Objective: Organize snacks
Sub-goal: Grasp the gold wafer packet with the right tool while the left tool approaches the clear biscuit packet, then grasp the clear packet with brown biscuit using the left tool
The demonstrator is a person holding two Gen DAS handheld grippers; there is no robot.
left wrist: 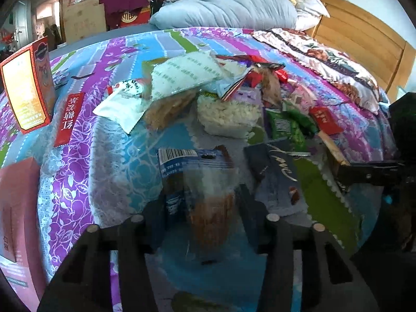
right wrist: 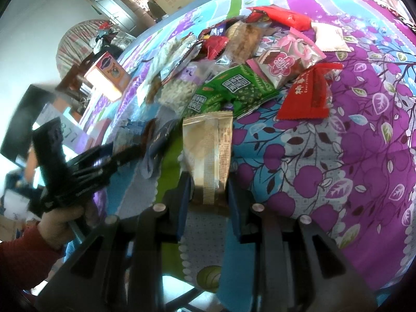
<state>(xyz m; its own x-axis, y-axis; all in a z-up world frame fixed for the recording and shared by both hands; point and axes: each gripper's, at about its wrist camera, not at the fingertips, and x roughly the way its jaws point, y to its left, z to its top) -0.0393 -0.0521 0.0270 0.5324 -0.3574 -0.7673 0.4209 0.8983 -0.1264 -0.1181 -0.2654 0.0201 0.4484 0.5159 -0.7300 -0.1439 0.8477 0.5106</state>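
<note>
A blue-and-clear snack packet (left wrist: 192,179) with a barcode lies on the flowered bedspread, and my left gripper (left wrist: 202,215) is shut on its near end. A dark blue packet (left wrist: 275,179) lies just right of it. My right gripper (right wrist: 209,197) is shut on a beige-gold packet (right wrist: 208,150) that points toward the snack pile (right wrist: 234,59). In the right wrist view the left gripper (right wrist: 122,156) reaches in from the left, held by a hand (right wrist: 59,221) in a red sleeve. At the right edge of the left wrist view the right gripper (left wrist: 364,173) shows, with the beige-gold packet (left wrist: 331,147) in it.
Several mixed snack bags are heaped mid-bed (left wrist: 226,93). A tall orange-and-red box (left wrist: 28,88) stands at the left, a pink box (left wrist: 18,208) lower left. Loose red packets (left wrist: 69,119) (right wrist: 309,96) lie around. A pillow (left wrist: 228,5) and a wooden headboard (left wrist: 364,36) are beyond.
</note>
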